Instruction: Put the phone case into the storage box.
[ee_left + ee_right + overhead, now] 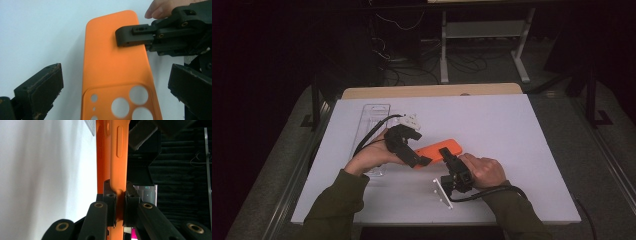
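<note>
An orange phone case point(439, 149) is held just above the white table top point(512, 150), near its middle. My right gripper point(446, 153) is shut on the case's long edge point(117, 157), with its two jaws pinching the rim from both sides point(120, 195). In the left gripper view the case point(115, 72) shows its back with the round camera cut-outs nearest me. My left gripper point(117, 82) stands open, a pad on either side of the case's camera end and neither touching it. The right gripper point(130, 36) presses on the far part of the case.
A clear plastic tray point(376, 112) lies at the table's back left, with a small white part point(411, 120) beside it. A thin white strip point(443, 194) lies near the front edge, by the right hand. Dark floor, cables and table legs lie beyond.
</note>
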Demonstrator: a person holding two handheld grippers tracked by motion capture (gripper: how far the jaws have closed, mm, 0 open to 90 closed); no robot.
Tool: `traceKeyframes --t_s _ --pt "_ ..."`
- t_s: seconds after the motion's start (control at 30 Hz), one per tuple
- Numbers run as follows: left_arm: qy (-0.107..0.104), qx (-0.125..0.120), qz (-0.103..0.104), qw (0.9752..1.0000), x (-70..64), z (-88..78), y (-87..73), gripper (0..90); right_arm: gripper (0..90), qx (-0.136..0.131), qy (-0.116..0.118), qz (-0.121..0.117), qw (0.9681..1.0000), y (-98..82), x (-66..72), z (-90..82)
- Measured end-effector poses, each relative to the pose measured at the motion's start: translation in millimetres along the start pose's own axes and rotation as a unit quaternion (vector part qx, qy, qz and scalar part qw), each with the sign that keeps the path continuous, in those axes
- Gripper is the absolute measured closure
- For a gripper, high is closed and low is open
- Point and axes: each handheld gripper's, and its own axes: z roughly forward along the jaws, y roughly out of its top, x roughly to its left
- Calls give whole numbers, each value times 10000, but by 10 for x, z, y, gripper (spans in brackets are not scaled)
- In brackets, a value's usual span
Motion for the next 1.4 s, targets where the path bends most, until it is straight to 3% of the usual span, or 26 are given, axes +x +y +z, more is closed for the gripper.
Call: traceKeyframes --t_s 0.5,0.63,0.73,0.9,1.07,1.3,1.4 --pt "178 82 -19 9998 51 -43 -78 0 815 281 -53 51 9996 -308 -44 -20" --pt "319 58 -18 9995 61 -52 -110 0 815 348 -91 71 9993 -374 -51 -46" --pt "365 46 -37 9993 61 -59 -126 0 814 392 -6 -34 9992 -407 -63 -63" --pt "488 -44 -114 9987 76 -73 -208 0 812 433 50 144 9989 -498 -63 -87" --pt "570 -67 -31 9983 82 -58 -260 0 811 459 31 254 9986 -512 -75 -81" --pt "654 -102 72 9978 95 -23 -303 0 810 503 80 219 9985 -517 -79 -81" --pt "699 -193 39 9974 102 -15 -313 0 809 511 53 259 9983 -524 -95 -81"
